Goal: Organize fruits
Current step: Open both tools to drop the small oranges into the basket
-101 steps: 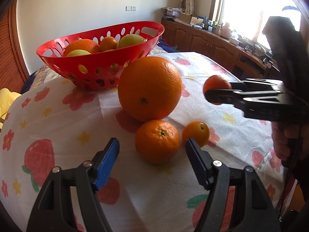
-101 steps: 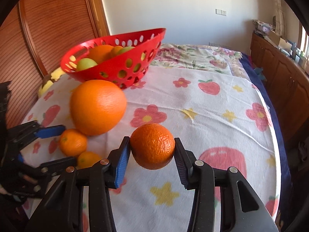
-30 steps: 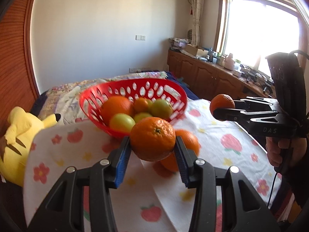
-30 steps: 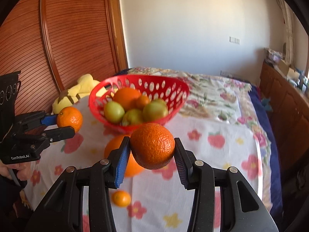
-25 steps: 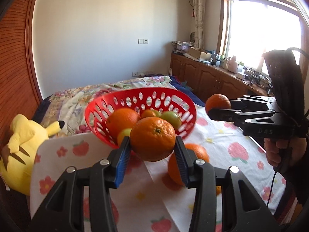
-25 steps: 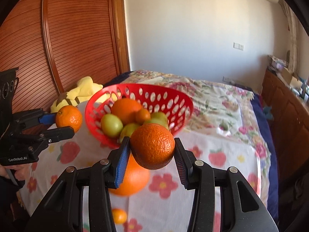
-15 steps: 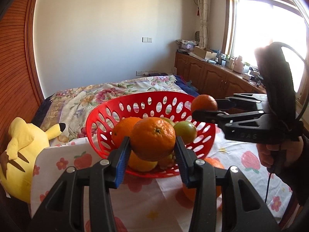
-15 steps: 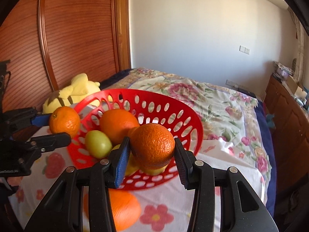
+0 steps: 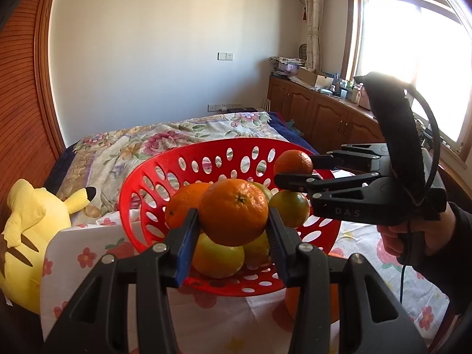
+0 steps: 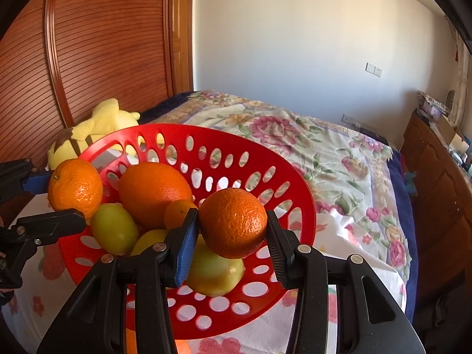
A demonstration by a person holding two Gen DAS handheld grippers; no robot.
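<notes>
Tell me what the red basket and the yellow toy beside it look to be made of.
Red basket: likely moulded plastic, smooth and slightly glossy, its wall punched with even oval holes. Yellow toy: looks like soft plush fabric, matte and fuzzy, with stitched seams and a rounded, stuffed shape.

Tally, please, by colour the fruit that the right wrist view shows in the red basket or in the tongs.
Orange: 4 (left-held orange, right-held orange, large orange, small orange)
Yellow-green: 3 (left green fruit, middle green fruit, front green fruit)
Total: 7
</notes>
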